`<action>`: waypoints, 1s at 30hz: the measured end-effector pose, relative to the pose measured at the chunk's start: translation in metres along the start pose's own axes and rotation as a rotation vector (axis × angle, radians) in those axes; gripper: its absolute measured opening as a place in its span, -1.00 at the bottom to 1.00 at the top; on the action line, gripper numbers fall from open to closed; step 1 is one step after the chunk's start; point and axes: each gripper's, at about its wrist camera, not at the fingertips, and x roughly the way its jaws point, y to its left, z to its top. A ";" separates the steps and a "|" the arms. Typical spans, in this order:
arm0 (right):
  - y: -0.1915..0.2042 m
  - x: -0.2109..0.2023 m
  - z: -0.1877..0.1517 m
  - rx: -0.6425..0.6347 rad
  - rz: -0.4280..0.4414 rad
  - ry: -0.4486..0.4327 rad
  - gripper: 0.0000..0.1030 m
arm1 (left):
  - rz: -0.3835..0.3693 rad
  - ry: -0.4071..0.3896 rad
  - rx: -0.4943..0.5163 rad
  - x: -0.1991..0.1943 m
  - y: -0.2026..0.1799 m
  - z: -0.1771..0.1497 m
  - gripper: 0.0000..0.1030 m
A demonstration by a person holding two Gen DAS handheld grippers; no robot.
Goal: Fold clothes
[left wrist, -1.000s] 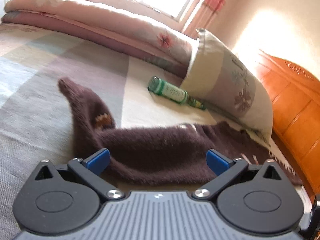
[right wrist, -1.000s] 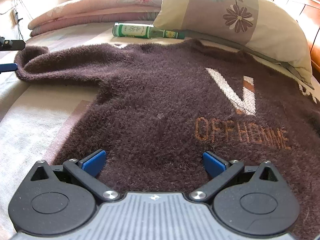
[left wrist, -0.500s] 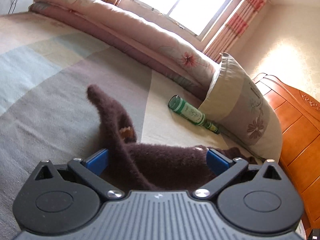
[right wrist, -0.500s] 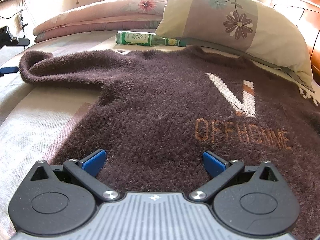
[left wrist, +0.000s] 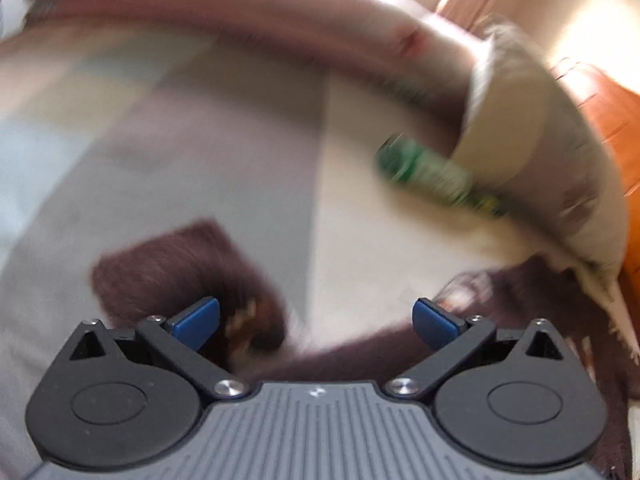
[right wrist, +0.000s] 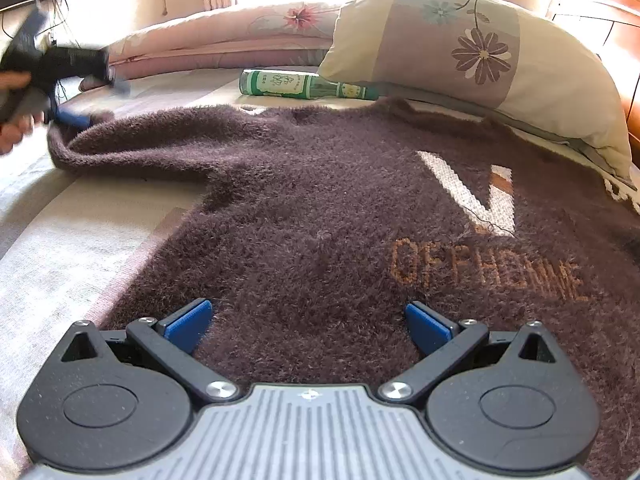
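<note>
- Fuzzy dark-brown knit sweater [right wrist: 320, 208] w/ white V and orange lettering lies flat on striped bed cover [right wrist: 60, 240].
- R gripper [right wrist: 308, 320]: jaws spread wide over sweater hem, gripping nothing.
- L gripper [left wrist: 316, 316]: jaws spread, at sleeve cuff [left wrist: 172, 264], blurred.
- Green glass bottle [right wrist: 296, 85] past sweater collar, beside floral pillow [right wrist: 480, 48].
</note>
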 end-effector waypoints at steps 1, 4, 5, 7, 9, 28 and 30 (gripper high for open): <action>-0.001 0.000 0.000 0.000 0.004 -0.002 1.00 | 0.002 0.011 -0.011 -0.002 0.008 -0.011 0.97; -0.002 -0.001 -0.002 0.002 0.010 -0.008 1.00 | -0.039 -0.011 -0.027 -0.022 0.030 -0.049 0.98; -0.001 -0.001 -0.002 0.002 0.009 -0.010 1.00 | -0.056 -0.025 -0.030 -0.031 0.036 -0.060 0.98; -0.002 -0.001 -0.002 0.002 0.008 -0.011 1.00 | -0.063 -0.039 -0.035 -0.048 0.037 -0.062 0.98; -0.002 -0.001 -0.002 0.003 0.008 -0.012 1.00 | -0.070 -0.054 -0.039 -0.066 0.038 -0.065 0.98; 0.006 -0.009 0.019 0.016 -0.014 0.115 1.00 | -0.190 0.065 -0.238 0.002 0.043 -0.009 0.97; 0.010 -0.020 0.026 0.026 0.029 0.103 1.00 | -0.159 0.039 -0.270 0.012 0.050 0.004 0.96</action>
